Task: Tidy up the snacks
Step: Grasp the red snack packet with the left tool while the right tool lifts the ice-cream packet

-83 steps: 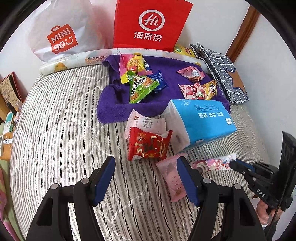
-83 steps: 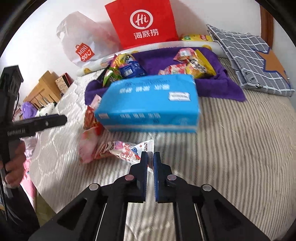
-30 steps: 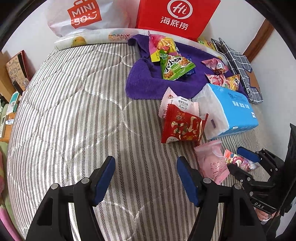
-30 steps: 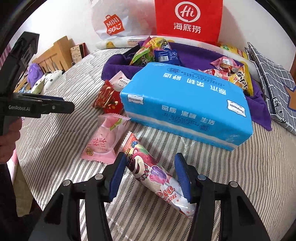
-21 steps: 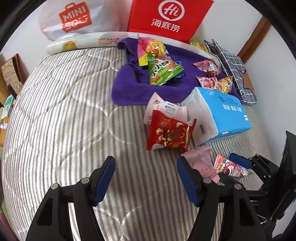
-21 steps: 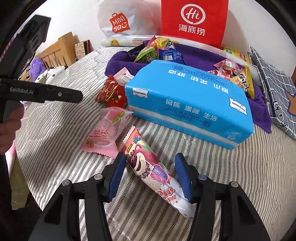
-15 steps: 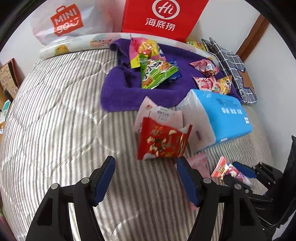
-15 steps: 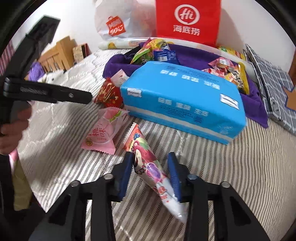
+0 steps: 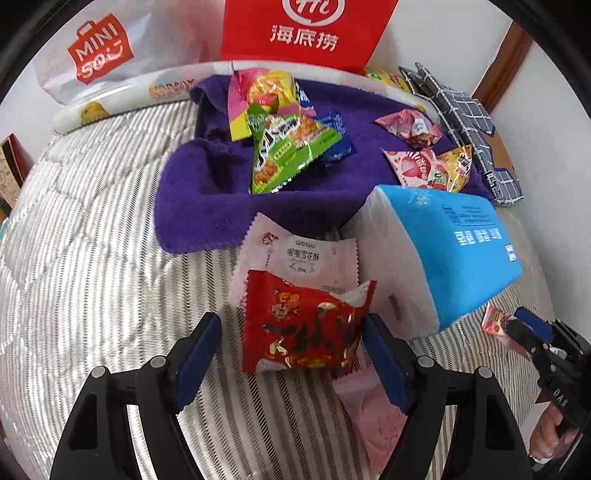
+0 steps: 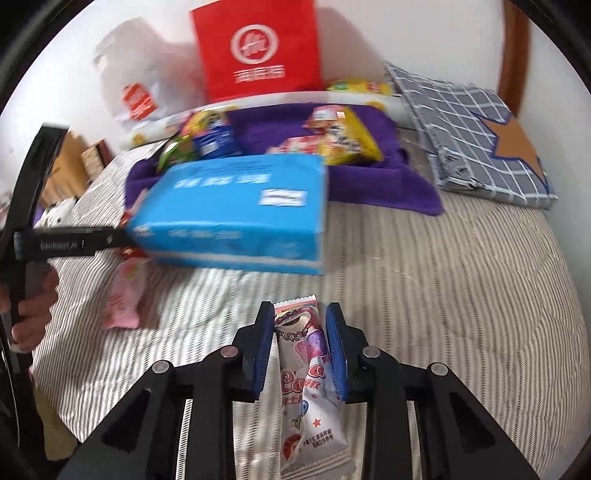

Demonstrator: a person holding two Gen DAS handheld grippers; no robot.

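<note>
My right gripper [image 10: 300,325] is shut on a long pink bear-print snack packet [image 10: 308,373] and holds it above the striped bed. My left gripper [image 9: 291,332] is open, its fingers on either side of a red snack packet [image 9: 303,328] that lies over a white packet [image 9: 299,254]. A pink packet [image 9: 369,410] lies under the left gripper's right finger. A purple towel [image 9: 207,206] further back holds a green packet [image 9: 284,147] and several other snacks. A blue tissue pack [image 9: 454,251] lies between the towel and my right gripper.
A red paper bag [image 9: 303,29] and a white MINISO bag [image 9: 96,51] stand against the wall behind the towel. A grey checked cloth bag [image 10: 480,140] lies at the right. The bed's edge and wooden furniture [image 10: 74,162] are at the left.
My right gripper closed on the bear-print packet and lifted it off the bed. My left gripper moved forward until its open fingers flank the red packet.
</note>
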